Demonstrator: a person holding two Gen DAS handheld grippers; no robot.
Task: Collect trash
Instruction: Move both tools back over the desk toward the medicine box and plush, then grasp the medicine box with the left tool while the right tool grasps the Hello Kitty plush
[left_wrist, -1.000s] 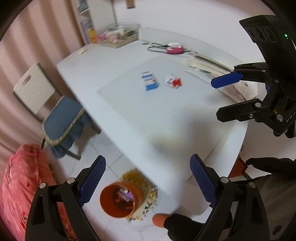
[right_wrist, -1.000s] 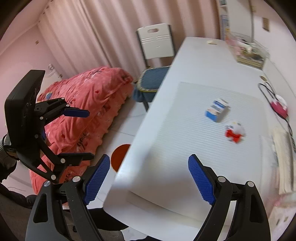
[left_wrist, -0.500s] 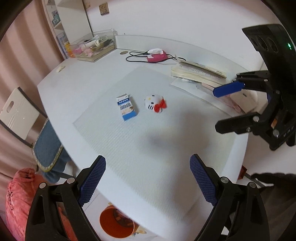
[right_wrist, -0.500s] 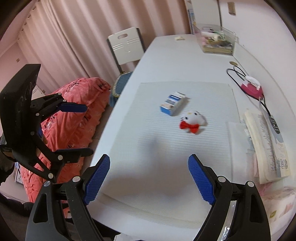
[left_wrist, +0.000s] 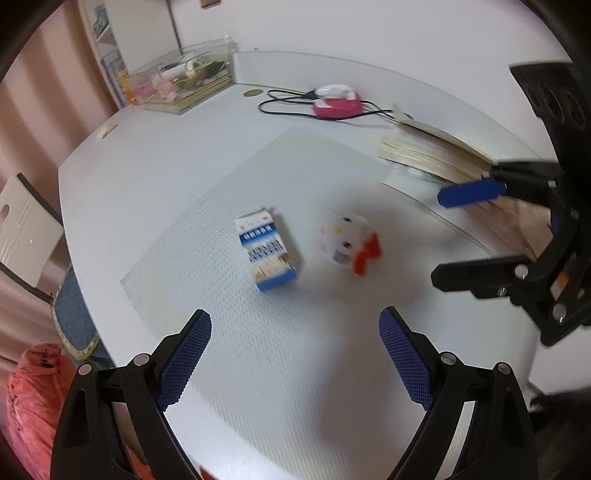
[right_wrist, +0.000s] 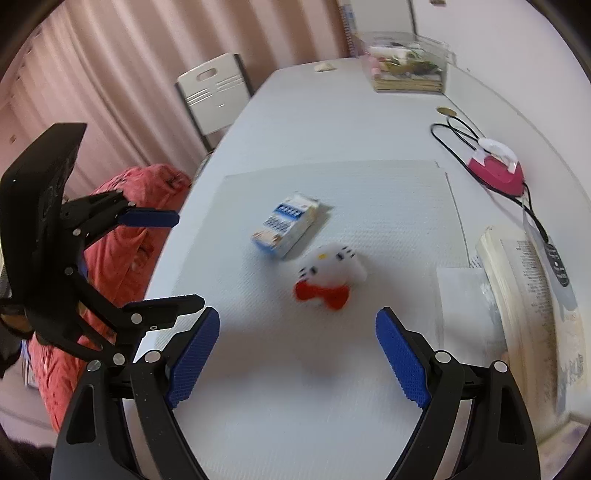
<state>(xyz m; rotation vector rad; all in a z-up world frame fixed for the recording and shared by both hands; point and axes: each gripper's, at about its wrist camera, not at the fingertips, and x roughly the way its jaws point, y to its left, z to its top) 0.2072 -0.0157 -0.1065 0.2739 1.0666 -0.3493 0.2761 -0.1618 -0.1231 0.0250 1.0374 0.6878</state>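
A blue and white carton (left_wrist: 266, 254) (right_wrist: 286, 226) lies flat on the grey mat (left_wrist: 229, 332) (right_wrist: 384, 206) in the middle of the white table. Beside it sits a white cat-face toy with a red bow (left_wrist: 349, 242) (right_wrist: 330, 273). My left gripper (left_wrist: 294, 358) is open and empty, hovering over the mat short of the carton. My right gripper (right_wrist: 297, 350) is open and empty too, just short of the toy. Each gripper shows in the other's view: the right gripper (left_wrist: 461, 236) at the right, the left gripper (right_wrist: 173, 258) at the left.
An open book (left_wrist: 428, 155) (right_wrist: 524, 291), a pink device with a black cable (left_wrist: 336, 103) (right_wrist: 498, 170) and a clear box of small items (left_wrist: 181, 83) (right_wrist: 406, 70) stand along the table's far side. A white chair (right_wrist: 214, 94) and pink bedding (right_wrist: 122, 236) lie beyond the table's edge.
Both grippers swung from the floor side over the table and came down toward the carton and toy, which now look much larger. The orange bin has dropped out of view. Jaws stayed open.
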